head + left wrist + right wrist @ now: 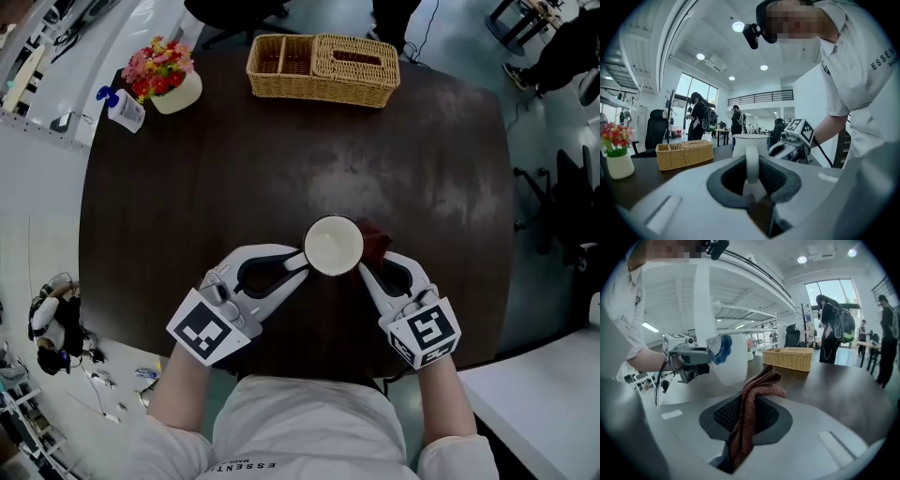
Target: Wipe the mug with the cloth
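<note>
I am holding the white mug [333, 246] with the left gripper [296, 265], whose jaws are gripping the handle [751, 164]; the left gripper view is showing that white loop pinched squarely between them. The mug is sitting mouth up toward the near edge of the dark table [281, 159], about midway across. I am not able to tell whether its base is resting on the top or hanging just above it. The right gripper [367, 270] is pinching a reddish-brown cloth [376, 240]. A folded wad of it is standing up out of the jaws just beside the mug's right wall, touching or very nearly so. I am judging the mug to be stiff, glazed and slippery, fairly heavy for a one-sided hold, and breakable if dropped. The handle is therefore the sensible place to take it, though I am expecting it to want to swing about that grip when the cloth pushes. The cloth is looking soft and floppy, and the free fold will be doing the rubbing, so I am planning light pressure.
</note>
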Action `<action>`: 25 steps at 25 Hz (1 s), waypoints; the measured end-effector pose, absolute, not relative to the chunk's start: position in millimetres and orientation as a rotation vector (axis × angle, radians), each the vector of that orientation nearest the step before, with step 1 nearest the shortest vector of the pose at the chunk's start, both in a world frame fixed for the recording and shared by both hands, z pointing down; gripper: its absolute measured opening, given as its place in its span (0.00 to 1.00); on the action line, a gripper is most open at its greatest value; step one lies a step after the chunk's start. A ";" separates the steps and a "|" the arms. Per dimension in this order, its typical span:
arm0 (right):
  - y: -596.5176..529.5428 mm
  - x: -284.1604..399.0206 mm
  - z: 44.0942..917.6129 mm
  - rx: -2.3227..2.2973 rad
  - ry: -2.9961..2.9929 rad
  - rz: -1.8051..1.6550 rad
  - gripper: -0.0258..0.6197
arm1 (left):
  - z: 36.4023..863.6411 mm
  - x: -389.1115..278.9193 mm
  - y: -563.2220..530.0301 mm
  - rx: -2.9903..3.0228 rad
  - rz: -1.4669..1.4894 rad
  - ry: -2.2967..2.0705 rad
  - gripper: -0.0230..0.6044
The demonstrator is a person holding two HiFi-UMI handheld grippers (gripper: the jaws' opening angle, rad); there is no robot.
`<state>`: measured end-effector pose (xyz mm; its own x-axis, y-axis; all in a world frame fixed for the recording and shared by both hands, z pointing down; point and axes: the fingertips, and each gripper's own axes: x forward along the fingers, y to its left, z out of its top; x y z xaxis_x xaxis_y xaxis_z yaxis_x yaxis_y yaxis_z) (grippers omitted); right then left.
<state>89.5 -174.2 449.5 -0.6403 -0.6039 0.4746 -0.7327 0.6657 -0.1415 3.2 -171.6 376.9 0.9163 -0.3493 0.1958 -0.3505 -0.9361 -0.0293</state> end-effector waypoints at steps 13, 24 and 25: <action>-185.7 115.7 473.2 1.233 -2.350 0.417 0.17 | 470.0 11.2 -165.7 2.958 0.404 -0.483 0.14; -180.3 109.1 478.2 1.199 -2.362 0.439 0.17 | 480.9 0.8 -166.2 3.010 0.425 -0.467 0.14; -179.2 108.0 478.4 1.195 -2.364 0.439 0.17 | 482.6 -0.1 -167.5 3.015 0.440 -0.492 0.14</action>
<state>108.0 -179.2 478.4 -0.5214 -0.6714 0.5267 -0.8158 0.5732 -0.0770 -0.1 -167.5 482.6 0.9087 -0.3032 0.2869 -0.3189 -0.9477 0.0086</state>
